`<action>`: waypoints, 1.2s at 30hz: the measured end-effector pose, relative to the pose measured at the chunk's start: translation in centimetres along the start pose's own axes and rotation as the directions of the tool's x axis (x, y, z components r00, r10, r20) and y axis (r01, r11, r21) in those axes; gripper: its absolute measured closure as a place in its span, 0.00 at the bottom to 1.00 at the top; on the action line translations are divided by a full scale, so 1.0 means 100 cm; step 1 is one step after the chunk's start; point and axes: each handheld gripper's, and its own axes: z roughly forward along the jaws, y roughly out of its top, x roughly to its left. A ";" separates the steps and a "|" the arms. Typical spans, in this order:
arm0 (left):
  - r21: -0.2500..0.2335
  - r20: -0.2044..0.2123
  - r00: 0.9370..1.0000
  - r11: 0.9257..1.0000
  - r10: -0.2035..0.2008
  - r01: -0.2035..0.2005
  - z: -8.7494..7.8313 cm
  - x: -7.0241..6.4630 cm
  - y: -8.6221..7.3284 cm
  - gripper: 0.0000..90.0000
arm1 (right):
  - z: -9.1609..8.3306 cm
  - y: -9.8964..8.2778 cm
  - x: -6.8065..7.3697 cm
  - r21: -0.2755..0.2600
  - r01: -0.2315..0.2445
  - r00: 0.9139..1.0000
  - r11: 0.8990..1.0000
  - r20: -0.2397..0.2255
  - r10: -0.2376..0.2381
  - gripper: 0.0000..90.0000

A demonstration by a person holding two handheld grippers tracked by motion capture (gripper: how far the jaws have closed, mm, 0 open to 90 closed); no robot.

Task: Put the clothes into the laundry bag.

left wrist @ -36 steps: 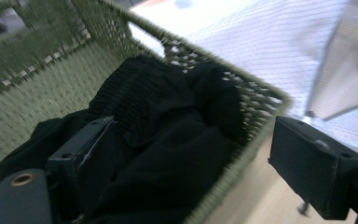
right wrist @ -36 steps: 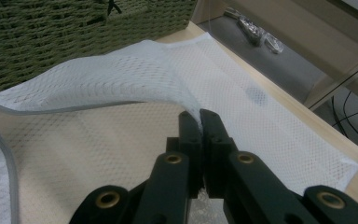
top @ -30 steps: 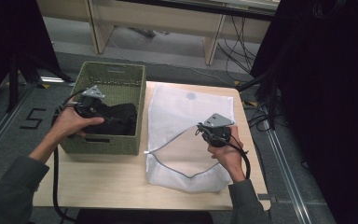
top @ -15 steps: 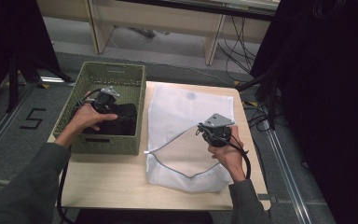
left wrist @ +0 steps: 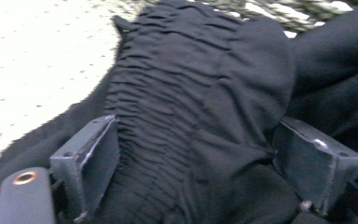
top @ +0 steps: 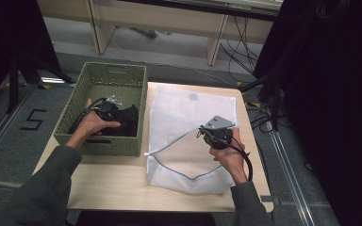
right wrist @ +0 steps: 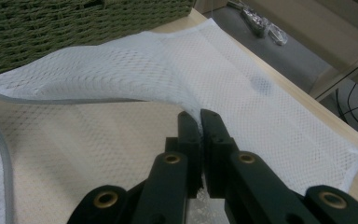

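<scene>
My right gripper (right wrist: 199, 122) pinches the white mesh laundry bag's (top: 184, 117) upper layer, holding its mouth open, while my left gripper's (left wrist: 193, 154) fingers straddle, spread, the black garment (left wrist: 196, 93) in the green basket (top: 75, 110).

The high view looks forward and down from above the person's side, far enough back to take in the whole tabletop (top: 122, 183), the green basket (top: 75, 110) at its left and the white mesh bag (top: 184, 117) beside it — plus floor and dark surroundings beyond.

The left gripper view sits very close, looking along its own jaws into the basket, where black cloth (left wrist: 200, 107) lies between them (the basket's weave shows blurred along the top edge).

The right gripper view rides low over the tabletop, looking across the mesh bag (right wrist: 242, 88) toward the basket's wall (right wrist: 65, 28) — the stretch it shares with the high view.
</scene>
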 end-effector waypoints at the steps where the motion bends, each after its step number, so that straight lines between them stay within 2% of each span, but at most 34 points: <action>1: 0.003 -0.042 0.999 1.000 0.012 -0.012 0.000 0.000 0.000 0.16 | 0.001 0.000 0.000 -0.002 0.008 1.000 1.000 0.004 -0.008 0.98; 2: 0.014 -0.065 0.998 1.000 0.015 -0.015 0.000 0.000 0.000 0.16 | 0.001 0.000 0.000 -0.002 0.008 1.000 1.000 0.004 -0.008 0.98; 5: 0.026 -0.062 0.998 1.000 0.001 0.000 0.002 0.002 -0.003 0.15 | 0.001 0.000 0.000 0.003 0.015 1.000 1.000 0.000 -0.015 0.98; 6: 0.022 -0.059 0.998 1.000 -0.013 0.014 0.003 0.003 -0.003 0.15 | 0.001 0.000 0.000 0.005 0.015 1.000 1.000 0.001 -0.015 0.98; 7: 0.031 -0.077 0.996 0.999 -0.033 0.035 0.003 0.004 -0.002 0.15 | 0.001 0.000 0.001 0.002 0.012 1.000 1.000 0.004 -0.012 0.98; 8: 0.036 -0.107 0.993 0.998 -0.049 0.053 0.006 0.004 -0.001 0.09 | 0.001 0.000 0.001 0.004 0.008 1.000 1.000 0.005 -0.008 0.98; 9: 0.036 -0.107 0.993 0.998 -0.049 0.053 0.006 0.004 -0.001 0.07 | 0.001 0.000 0.001 0.004 0.009 1.000 1.000 0.005 -0.009 0.98; 10: 0.070 -0.054 0.998 0.997 -0.042 0.045 0.010 0.005 -0.003 0.05 | 0.001 0.000 0.001 0.002 0.011 1.000 1.000 0.002 -0.011 0.98; 11: 0.070 -0.054 0.998 0.997 -0.042 0.045 0.010 0.005 -0.003 0.03 | 0.001 0.000 0.001 0.002 0.012 1.000 1.000 0.000 -0.012 0.98; 12: 0.077 -0.032 0.998 0.995 -0.054 0.056 0.012 0.006 -0.004 0.03 | 0.001 0.000 0.001 0.002 0.012 1.000 1.000 0.000 -0.012 0.98; 13: 0.056 -0.029 0.997 0.996 -0.071 0.073 0.015 0.006 -0.006 0.00 | 0.001 0.000 0.001 0.004 0.010 1.000 1.000 -0.001 -0.010 0.98; 14: 0.059 -0.025 0.997 0.995 -0.076 0.078 0.017 0.008 -0.006 0.00 | 0.001 0.000 0.001 0.006 0.010 1.000 1.000 0.000 -0.010 0.98; 15: 0.095 -0.026 0.997 0.993 -0.068 0.070 0.019 0.008 -0.004 0.00 | 0.002 0.000 0.001 0.002 0.009 1.000 1.000 0.005 -0.009 0.98; 16: 0.095 -0.026 0.997 0.993 -0.068 0.070 0.019 0.008 -0.004 0.00 | 0.002 0.000 0.002 0.002 0.008 1.000 1.000 0.006 -0.009 0.98; 17: 0.101 -0.050 0.998 0.994 -0.034 0.038 0.024 0.006 -0.003 0.00 | 0.002 0.000 0.001 0.005 0.014 1.000 1.000 -0.002 -0.014 0.97; 18: 0.101 -0.050 0.998 0.994 -0.034 0.038 0.024 0.006 -0.003 0.00 | 0.002 0.000 0.001 0.005 0.014 1.000 1.000 -0.002 -0.014 0.97; 20: 0.085 -0.088 0.996 0.996 -0.028 0.036 0.026 0.007 -0.002 0.00 | 0.002 0.000 0.002 0.005 0.014 1.000 1.000 -0.003 -0.014 0.97; 21: 0.103 -0.113 0.993 0.994 -0.034 0.045 0.026 0.007 0.000 0.00 | 0.002 -0.001 0.001 0.005 0.014 1.000 1.000 -0.002 -0.014 0.97; 22: 0.114 -0.116 0.993 0.993 -0.027 0.041 0.026 0.007 0.000 0.00 | 0.002 -0.001 0.001 0.003 0.014 1.000 1.000 -0.002 -0.014 0.97; 23: 0.084 -0.091 0.996 0.996 0.001 0.006 0.031 0.006 -0.004 0.00 | 0.002 -0.001 0.001 0.000 0.010 1.000 1.000 -0.002 -0.010 0.97; 24: 0.084 -0.091 0.996 0.996 0.001 0.006 0.031 0.006 -0.004 0.00 | 0.002 -0.001 0.001 0.000 0.010 1.000 1.000 -0.002 -0.010 0.97; 25: 0.076 -0.074 0.997 0.997 -0.016 0.022 0.031 0.009 -0.005 0.00 | 0.003 -0.001 0.001 -0.001 0.012 1.000 1.000 0.000 -0.012 0.97; 27: 0.076 -0.062 0.998 0.997 -0.013 0.018 0.031 0.010 -0.006 0.00 | 0.003 -0.001 0.001 0.000 0.012 1.000 1.000 -0.001 -0.012 0.97; 30: 0.082 -0.066 0.998 0.996 -0.019 0.025 0.033 0.009 -0.005 0.00 | 0.002 -0.001 0.002 0.000 0.008 1.000 1.000 0.003 -0.008 0.97; 31: 0.134 -0.054 0.999 0.991 0.003 0.004 0.030 0.010 -0.002 0.00 | 0.003 -0.001 0.001 0.001 0.010 1.000 1.000 -0.002 -0.010 0.97; 32: 0.093 -0.063 0.998 0.996 -0.005 0.011 0.033 0.008 -0.004 0.00 | 0.003 -0.001 0.001 0.002 0.011 1.000 1.000 -0.002 -0.011 0.97; 33: 0.098 -0.059 0.998 0.995 -0.006 0.012 0.033 0.008 -0.004 0.00 | 0.002 -0.001 0.002 0.002 0.012 1.000 1.000 -0.003 -0.012 0.97; 34: 0.134 -0.048 0.999 0.991 0.006 0.001 0.031 0.009 -0.003 0.00 | 0.002 0.000 0.002 0.002 0.015 1.000 1.000 -0.007 -0.015 0.97; 36: 0.138 -0.032 0.999 0.990 0.012 -0.007 0.031 0.007 -0.003 0.00 | 0.002 0.000 0.002 0.005 0.012 1.000 1.000 -0.010 -0.012 0.97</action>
